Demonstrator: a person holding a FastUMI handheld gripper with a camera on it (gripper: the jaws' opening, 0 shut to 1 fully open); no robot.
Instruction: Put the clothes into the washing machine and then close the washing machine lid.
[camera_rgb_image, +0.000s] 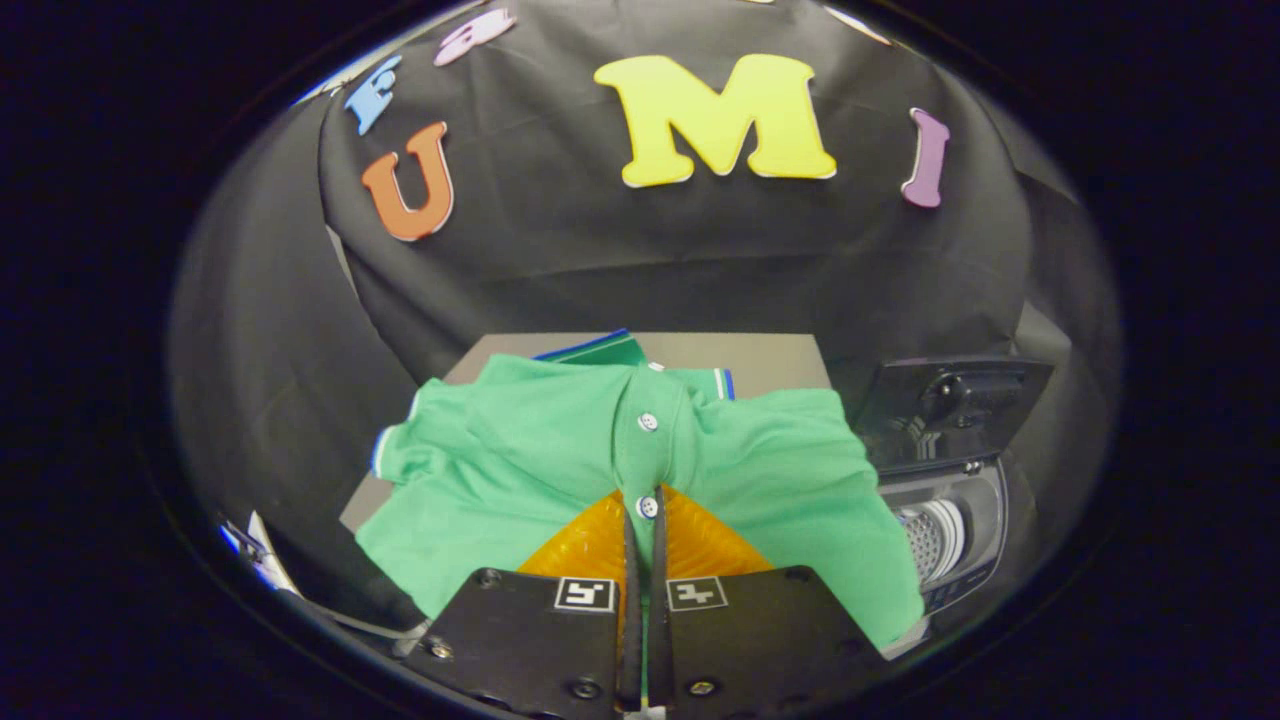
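Note:
A green polo shirt (520, 470) lies spread on a grey table (760, 358), with its collar on the far side and its button strip running toward me. My gripper (645, 503) is shut on the button strip, and a thin fold of green cloth with a white button shows between the two fingers (600, 545). To the right of the shirt stands a small washing machine (950, 530). Its dark lid (945, 405) is raised upright and the perforated drum (925, 545) shows through the open top.
The shirt's right sleeve hangs over the table edge close to the washing machine. The black cloth wall rises just behind the table. A small white and blue object (250, 545) sits low on the left, beyond the table's left edge.

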